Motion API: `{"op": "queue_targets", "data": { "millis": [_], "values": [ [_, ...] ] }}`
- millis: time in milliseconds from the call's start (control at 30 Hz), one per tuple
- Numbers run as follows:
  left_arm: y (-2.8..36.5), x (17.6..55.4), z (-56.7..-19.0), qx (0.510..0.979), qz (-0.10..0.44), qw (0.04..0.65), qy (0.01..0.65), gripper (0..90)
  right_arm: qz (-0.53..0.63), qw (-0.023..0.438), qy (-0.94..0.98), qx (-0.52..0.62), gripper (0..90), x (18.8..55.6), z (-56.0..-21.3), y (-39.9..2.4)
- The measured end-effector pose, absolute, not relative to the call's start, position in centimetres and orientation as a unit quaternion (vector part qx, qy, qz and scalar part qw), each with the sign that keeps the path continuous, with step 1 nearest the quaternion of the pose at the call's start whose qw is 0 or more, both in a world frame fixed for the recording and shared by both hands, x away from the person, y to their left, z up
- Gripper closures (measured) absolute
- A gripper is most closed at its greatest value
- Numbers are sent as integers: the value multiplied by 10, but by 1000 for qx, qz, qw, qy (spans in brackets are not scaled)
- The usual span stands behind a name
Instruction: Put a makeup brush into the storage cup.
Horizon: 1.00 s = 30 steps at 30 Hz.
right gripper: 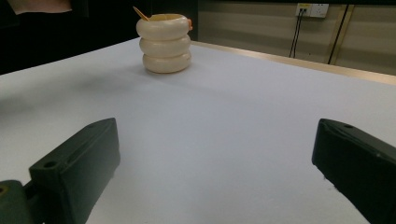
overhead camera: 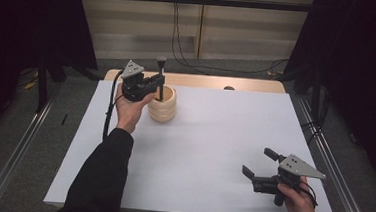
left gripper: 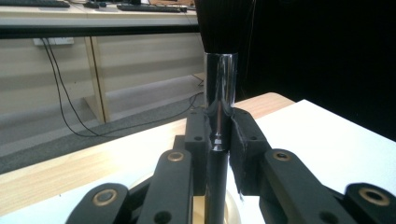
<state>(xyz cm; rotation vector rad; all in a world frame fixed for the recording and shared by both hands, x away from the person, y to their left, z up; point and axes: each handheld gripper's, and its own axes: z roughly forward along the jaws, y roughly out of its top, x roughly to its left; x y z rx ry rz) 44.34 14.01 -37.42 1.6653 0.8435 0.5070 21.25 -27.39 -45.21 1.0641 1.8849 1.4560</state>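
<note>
At the left of the white desk [overhead camera: 198, 152], the left claw [overhead camera: 158, 80] clamps an upright makeup brush [overhead camera: 161, 76], bristles up, handle dipping into a cream ringed holder [overhead camera: 163, 106]. This looks like the placing step; next, lower it straight and release. At right, the right claw [overhead camera: 258, 163] rests wide, holding nothing.

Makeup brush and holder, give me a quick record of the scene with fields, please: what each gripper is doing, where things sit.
left gripper: shut on the makeup brush, gripped at its chrome ferrule
makeup brush pose: upright, bristles up, handle down over the holder's opening
holder: cream, three stacked rings, far left of the white table
right gripper: open, nothing between the jaws, near right of the table
contact, brush to holder: cannot tell
</note>
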Motion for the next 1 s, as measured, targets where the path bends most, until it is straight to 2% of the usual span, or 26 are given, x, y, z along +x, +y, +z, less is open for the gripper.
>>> {"op": "queue_targets", "data": {
  "millis": [1000],
  "values": [
    [141,447,-405,719,211,538,385,785,537,262,698,394,7,213,-453,-273]
  ]
}}
